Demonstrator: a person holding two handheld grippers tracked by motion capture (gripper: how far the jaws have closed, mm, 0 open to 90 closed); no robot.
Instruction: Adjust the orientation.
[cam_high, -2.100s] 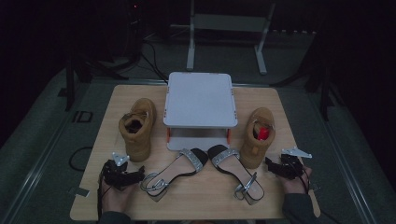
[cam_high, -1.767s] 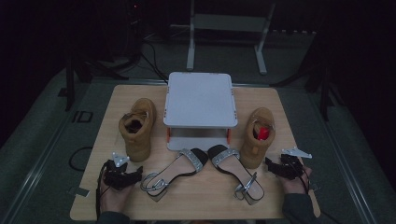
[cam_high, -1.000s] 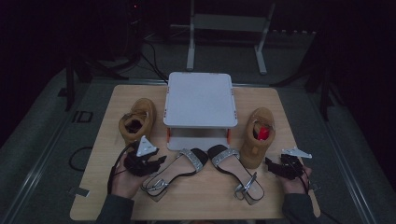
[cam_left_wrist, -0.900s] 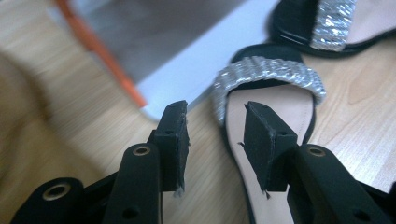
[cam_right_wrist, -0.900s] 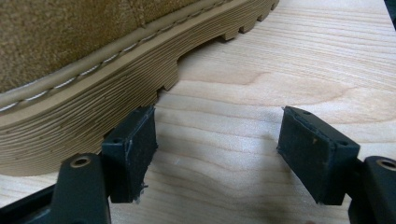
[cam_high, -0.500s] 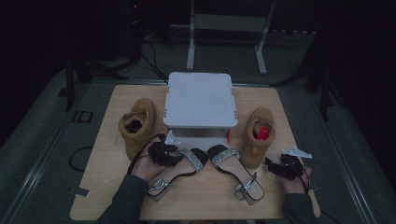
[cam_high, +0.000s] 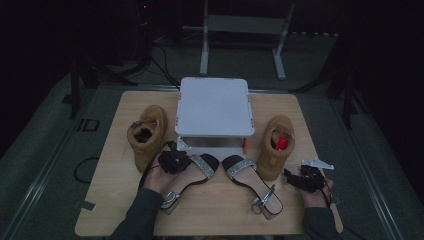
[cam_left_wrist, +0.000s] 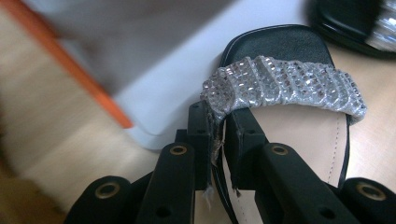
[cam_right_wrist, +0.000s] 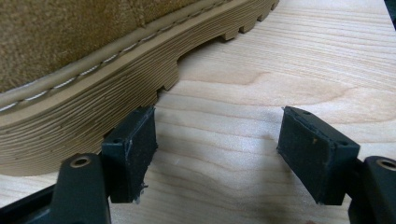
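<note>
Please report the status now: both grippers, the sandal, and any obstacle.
Left gripper jaws just closed on left sandal's glitter strap. Right gripper open, empty, beside right boot. White stand close ahead of sandal.

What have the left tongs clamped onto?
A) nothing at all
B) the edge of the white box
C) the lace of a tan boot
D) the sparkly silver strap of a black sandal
D: in the left gripper view the left tongs are shut on the sparkly strap of the left sandal, pinching its end between the pads.
</note>
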